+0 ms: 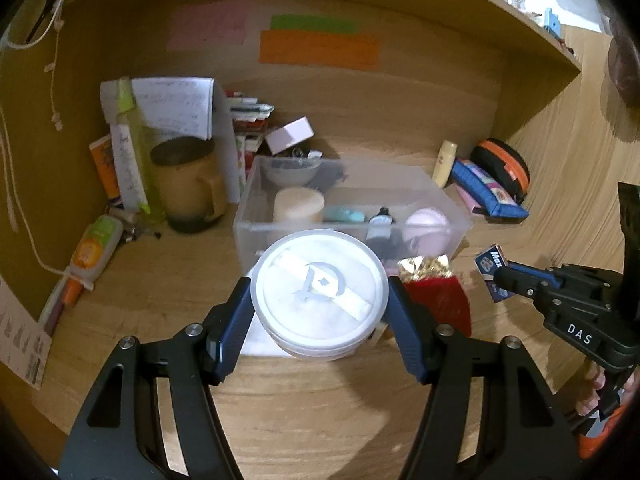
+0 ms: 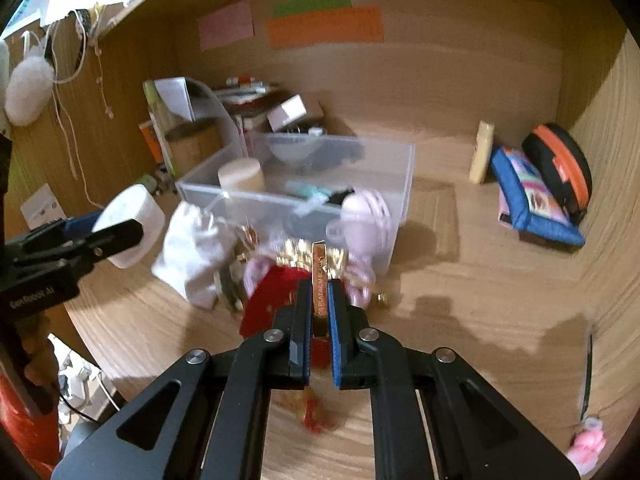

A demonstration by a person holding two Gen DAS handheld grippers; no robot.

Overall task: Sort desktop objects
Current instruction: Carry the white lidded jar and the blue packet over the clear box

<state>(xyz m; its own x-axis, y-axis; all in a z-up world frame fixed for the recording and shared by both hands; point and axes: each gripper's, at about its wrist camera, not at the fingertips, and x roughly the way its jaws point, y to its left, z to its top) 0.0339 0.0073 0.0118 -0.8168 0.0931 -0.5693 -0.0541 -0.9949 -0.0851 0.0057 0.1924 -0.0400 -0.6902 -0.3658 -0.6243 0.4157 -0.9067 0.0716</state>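
Note:
My left gripper [image 1: 320, 296] is shut on a round white jar [image 1: 322, 300] with a clear lid, held above the desk in front of a clear plastic bin [image 1: 448, 200]. The jar also shows in the right wrist view [image 2: 130, 224]. My right gripper [image 2: 319, 304] is shut on a small flat blade box [image 2: 320, 280], seen edge-on. In the left wrist view the same box [image 1: 492, 270] shows blue, pinched at the right. A red and gold pouch [image 2: 276, 292] lies on the desk under the box. The bin [image 2: 404, 176] holds a beige cylinder, a teal item, a small bottle and a pink round item.
A tan mug [image 1: 188, 184], papers and tubes stand at the left. A white cloth bag [image 2: 196, 248] lies by the bin. A cream bottle [image 2: 482, 152], a blue pouch [image 2: 532, 200] and a black and orange case [image 2: 560, 164] sit at the right. Wooden walls enclose the desk.

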